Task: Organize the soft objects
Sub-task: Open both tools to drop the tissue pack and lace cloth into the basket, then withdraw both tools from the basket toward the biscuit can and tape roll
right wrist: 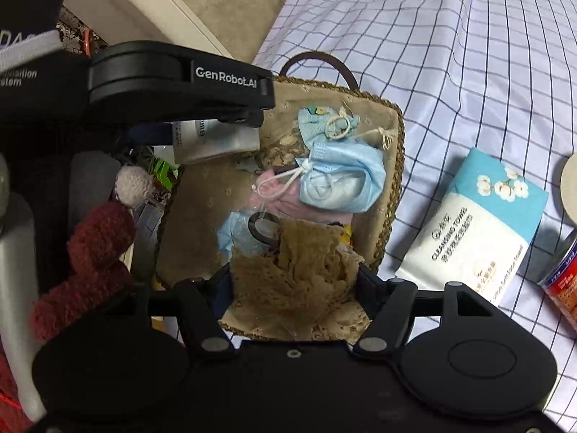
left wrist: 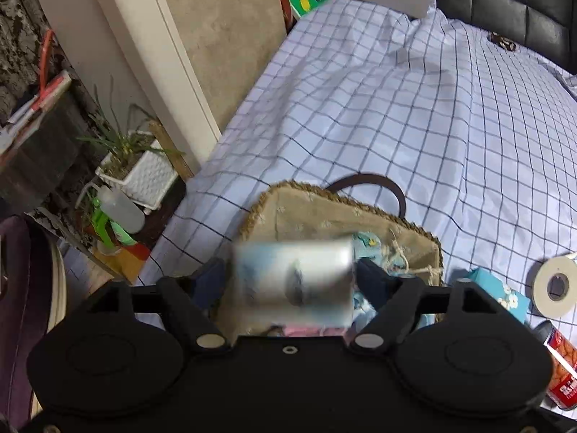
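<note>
While poised above the woven basket (right wrist: 393, 166) on the checked bed sheet (left wrist: 414, 119), held a pale packet (left wrist: 293, 281) crosswise in the left gripper (left wrist: 293, 278), jaws clenched on its ends, long axis running side to side. Gripped the basket's lace liner (right wrist: 295, 274) at the near rim with the right gripper (right wrist: 294, 281), jaws clamped on it. Inside lay blue masks (right wrist: 335, 176) and a pink mask (right wrist: 285, 195). Beside the basket rested a cleansing towel pack (right wrist: 476, 223), tape roll (left wrist: 557, 285) and can (left wrist: 562, 368).

Both wrist cameras are looking steeply down, close over the basket (left wrist: 342, 213) (right wrist: 393, 166) on the bed (left wrist: 414, 115) (right wrist: 450, 36), which both views share.
</note>
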Demonstrator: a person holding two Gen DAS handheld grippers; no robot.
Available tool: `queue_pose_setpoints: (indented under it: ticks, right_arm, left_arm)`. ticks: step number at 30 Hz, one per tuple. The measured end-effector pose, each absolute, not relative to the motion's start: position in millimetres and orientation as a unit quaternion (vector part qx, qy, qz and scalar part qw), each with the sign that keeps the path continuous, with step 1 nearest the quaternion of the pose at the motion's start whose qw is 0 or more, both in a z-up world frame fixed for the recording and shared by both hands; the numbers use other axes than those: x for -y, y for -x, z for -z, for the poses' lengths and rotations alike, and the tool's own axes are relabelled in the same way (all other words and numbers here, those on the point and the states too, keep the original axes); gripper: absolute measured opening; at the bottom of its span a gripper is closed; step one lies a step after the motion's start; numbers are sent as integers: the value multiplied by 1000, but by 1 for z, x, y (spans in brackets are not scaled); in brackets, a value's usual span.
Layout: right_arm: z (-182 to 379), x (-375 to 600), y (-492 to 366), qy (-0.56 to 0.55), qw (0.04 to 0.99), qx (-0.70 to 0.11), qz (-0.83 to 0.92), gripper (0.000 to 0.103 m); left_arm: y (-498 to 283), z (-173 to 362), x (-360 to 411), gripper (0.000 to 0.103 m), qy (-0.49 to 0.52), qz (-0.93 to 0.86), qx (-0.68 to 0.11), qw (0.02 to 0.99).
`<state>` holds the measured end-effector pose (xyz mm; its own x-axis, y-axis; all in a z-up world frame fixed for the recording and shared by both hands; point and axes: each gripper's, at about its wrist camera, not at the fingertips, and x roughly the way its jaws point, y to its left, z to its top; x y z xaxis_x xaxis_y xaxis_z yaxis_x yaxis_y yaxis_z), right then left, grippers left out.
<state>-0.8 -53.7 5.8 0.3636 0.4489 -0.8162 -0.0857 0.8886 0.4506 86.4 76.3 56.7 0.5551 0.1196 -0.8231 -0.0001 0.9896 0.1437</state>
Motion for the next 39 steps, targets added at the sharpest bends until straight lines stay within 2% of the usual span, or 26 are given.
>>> queue_pose_setpoints:
  ticks: [1,8,23,32,39]
  right_arm:
    - [-6,52,0,-164,812,-536,-164,73]
    - [-6,59,-2,-171,818,-526,-159,85]
    - [6,63,1,-151,813,-545,-139,88]
    - [15,66,12,-122,813,-554,-129,96]
    - [19,84,34,-98,811,-564,-118,97]
  left_arm:
    - [-86,-59,-77,89,-62,-37,-465,882]
    - [-88,-63,-82,89,-48,-36,-466,883]
    - [-88,-60,-81,89,-44,-40,-474,879]
    - [-82,-60,-68,89,-62,-29,-468,881]
    - [-74,-57,-47,89,-86,-9,-467,880]
